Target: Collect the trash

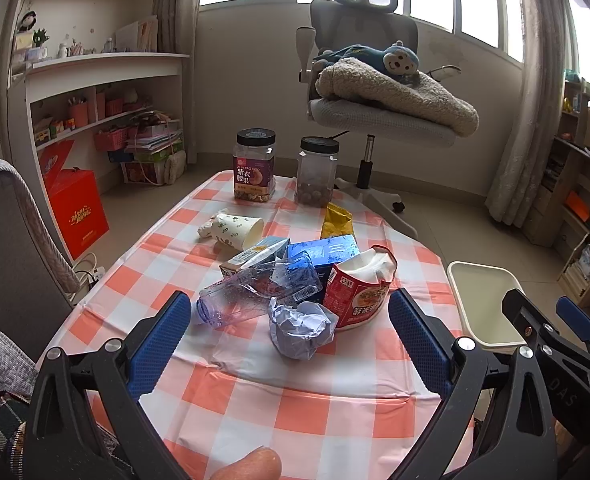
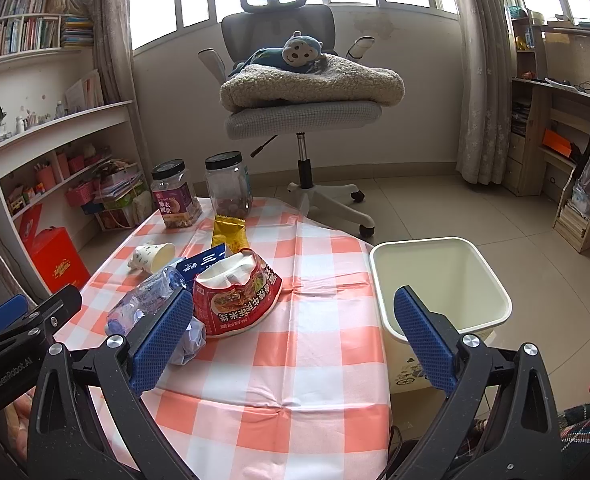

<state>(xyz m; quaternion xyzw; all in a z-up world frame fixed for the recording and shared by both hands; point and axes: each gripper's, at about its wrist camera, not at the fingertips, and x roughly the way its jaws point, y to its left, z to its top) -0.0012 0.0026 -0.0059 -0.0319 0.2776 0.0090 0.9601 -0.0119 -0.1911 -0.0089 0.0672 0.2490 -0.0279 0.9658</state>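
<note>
1. Checked orange-and-white plastic cloth covers the counter (image 1: 319, 408); swivel chair and shelves behind, pale bin (image 2: 443, 292) on the floor off the counter's right edge.
2. Trash sits in one heap mid-counter, straight ahead of my left tongs (image 1: 295, 340) and just beyond their tips.
3. Left tongs: spread wide, nothing between them. Right tongs (image 2: 295, 336): also spread wide and holding nothing, and they look more toward the bin than the heap.
4. Nearest piece is the paper wad (image 1: 301, 330), pale blue-white, crumpled, soft, roughly round. It lies almost centred between my left tips, so no axis to line up with.
5. Just left of it, the bottle (image 1: 255, 294): clear, thin, crushed plastic, wet inside, lying on its side. Long axis runs from near-left, mouth end, to far-right, across my line of approach.
6. Right of the wad, the noodle tub (image 1: 359, 290): red printed paper, dented rim, tipped over, white liner showing.
7. Behind: blue carton (image 1: 327, 254), cup (image 1: 237, 230) on its side, gold sachet (image 1: 337, 220).
8. Judgement: left is the nearer arm for the wad; a straight push forward should do. Bin lies on the right side.
9. Two jars (image 1: 255, 166) at the far end look like keepers, not trash.
</note>
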